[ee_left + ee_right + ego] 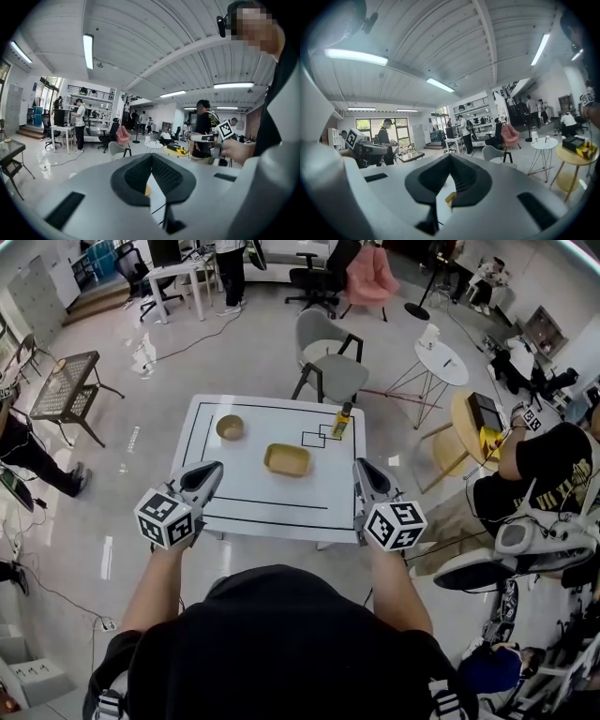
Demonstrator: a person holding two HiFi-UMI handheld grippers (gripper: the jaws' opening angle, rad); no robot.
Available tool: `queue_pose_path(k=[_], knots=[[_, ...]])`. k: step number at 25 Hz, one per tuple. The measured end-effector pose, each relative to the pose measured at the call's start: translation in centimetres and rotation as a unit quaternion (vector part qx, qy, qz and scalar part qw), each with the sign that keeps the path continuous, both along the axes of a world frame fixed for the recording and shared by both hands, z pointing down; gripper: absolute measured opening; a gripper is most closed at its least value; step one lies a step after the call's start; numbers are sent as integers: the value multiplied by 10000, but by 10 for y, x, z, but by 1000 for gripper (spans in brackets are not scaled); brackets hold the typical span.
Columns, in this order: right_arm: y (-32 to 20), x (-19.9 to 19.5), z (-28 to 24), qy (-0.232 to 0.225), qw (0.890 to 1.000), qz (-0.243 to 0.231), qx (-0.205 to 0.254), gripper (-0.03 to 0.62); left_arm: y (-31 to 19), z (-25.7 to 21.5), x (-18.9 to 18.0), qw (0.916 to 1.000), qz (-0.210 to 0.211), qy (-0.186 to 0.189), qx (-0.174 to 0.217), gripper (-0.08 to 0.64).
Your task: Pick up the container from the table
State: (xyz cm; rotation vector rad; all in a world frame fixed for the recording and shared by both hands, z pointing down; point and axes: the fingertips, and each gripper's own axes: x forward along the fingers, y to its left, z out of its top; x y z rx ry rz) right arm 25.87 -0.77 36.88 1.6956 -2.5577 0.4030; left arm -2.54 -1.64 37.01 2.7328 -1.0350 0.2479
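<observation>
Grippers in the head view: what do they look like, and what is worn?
The left gripper and right gripper match: tapered pale grey bodies, each with a white cube of black square markers. Their fingers carry black ribbed pads. The person wears a black top.

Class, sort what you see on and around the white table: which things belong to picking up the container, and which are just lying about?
For the job: yellow container; table; left gripper; right gripper.

Lying about: round bowl; bottle; grey chair.

Head view steeply down over the table [246, 486]; both gripper views low, near-level, roomward, table perhaps common.
</observation>
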Motion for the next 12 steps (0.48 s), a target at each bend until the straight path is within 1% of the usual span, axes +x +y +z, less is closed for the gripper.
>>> queue_pose_path(k=[5,12], knots=[[0,11,-2,-50,10000,41,15,5,0,-4,13,9999,83,-78,-8,9],[0,17,-5,-78,9998,168,114,5,-5,-6,14,9998,139,-105,-1,9]])
